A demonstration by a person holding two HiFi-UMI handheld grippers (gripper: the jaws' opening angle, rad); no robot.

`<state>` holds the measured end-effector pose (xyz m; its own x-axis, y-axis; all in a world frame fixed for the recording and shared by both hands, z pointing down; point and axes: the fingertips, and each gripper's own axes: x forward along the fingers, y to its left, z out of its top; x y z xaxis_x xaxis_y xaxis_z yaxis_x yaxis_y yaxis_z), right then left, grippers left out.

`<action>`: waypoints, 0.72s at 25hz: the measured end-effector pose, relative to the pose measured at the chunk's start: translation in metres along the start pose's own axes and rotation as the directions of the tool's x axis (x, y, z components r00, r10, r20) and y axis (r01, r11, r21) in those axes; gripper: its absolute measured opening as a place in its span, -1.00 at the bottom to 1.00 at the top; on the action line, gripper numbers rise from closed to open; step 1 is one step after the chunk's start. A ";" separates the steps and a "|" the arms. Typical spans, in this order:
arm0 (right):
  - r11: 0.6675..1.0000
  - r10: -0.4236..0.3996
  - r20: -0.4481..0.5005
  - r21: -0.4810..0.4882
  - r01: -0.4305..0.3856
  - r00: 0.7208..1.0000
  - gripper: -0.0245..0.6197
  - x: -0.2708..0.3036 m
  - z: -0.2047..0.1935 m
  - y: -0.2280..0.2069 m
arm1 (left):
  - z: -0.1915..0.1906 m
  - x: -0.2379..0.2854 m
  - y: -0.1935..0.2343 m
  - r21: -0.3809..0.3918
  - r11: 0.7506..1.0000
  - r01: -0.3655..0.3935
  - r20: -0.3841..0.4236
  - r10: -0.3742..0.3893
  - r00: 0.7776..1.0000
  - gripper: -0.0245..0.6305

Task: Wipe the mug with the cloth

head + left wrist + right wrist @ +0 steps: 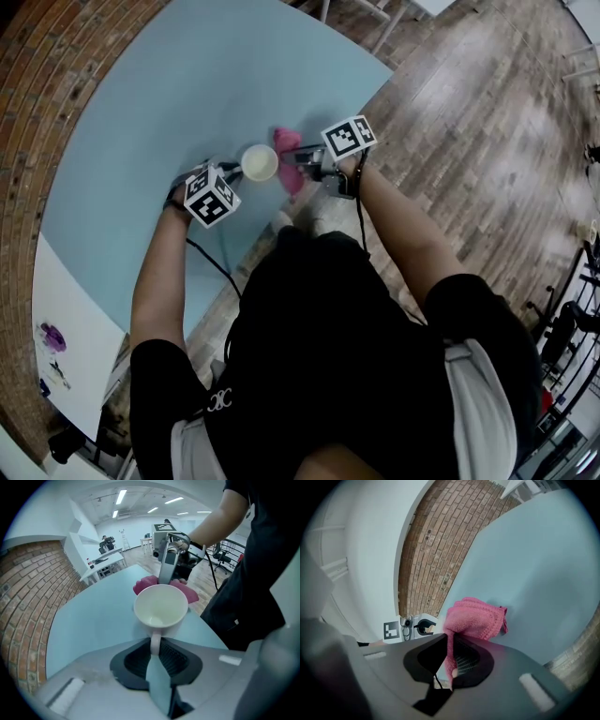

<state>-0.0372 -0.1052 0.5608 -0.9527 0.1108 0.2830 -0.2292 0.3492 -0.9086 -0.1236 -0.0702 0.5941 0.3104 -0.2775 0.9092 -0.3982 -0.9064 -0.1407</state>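
- The left gripper [157,659] has its jaws closed on the handle [155,643] of the mug [161,605]. The grip sits on that thin loop only, not on the body.
- The mug stands upright on the blue table [159,103], mouth up, near the table edge on your side. It looks empty.
- The right gripper [451,656] is clamped on a fold of the pink cloth [476,618]. The rest of the cloth bunches ahead of the jaws, just beside the mug on its right. You cannot tell from these views whether it already touches the mug wall.
- Risk, mug rotation: the handle is narrow and smooth. Wiping pressure against the wall can swing the mug about the handle between the pads. Press toward the left gripper, not across it.
- Risk, tipping or sliding: a push high on the rim can tilt the mug. A push toward the near edge can carry it off the table if the handle grip slips.
- Risk, cloth loss: only one fold is pinched. Dragging it hard round the rim can pull it free of the jaws.
- Risk, hard contact: the loose bunch is short. If you advance too far, the right gripper body, not the cloth, meets the mug.
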 end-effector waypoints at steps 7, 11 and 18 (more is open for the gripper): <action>0.997 0.038 -0.074 -0.066 -0.043 0.997 -0.81 0.009 -0.028 0.025 | -0.004 0.000 0.001 -0.147 0.989 -0.028 -0.015 0.026 1.000 -0.76; 0.994 0.050 -0.139 -0.087 -0.062 0.989 -0.81 0.025 -0.049 0.033 | -0.003 0.000 0.000 -0.178 0.983 -0.046 -0.027 0.042 0.999 -0.76; 0.991 0.022 -0.266 -0.120 -0.056 0.964 -0.81 0.072 -0.081 0.039 | 0.000 -0.001 -0.011 -0.214 0.976 -0.040 -0.023 0.036 0.999 -0.76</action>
<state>-0.0982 -0.0077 0.5704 -0.8702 0.3621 0.3342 -0.1500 0.4515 -0.8796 -0.1196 -0.0601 0.5946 0.2760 -0.3023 0.9124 -0.5857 -0.8055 -0.0897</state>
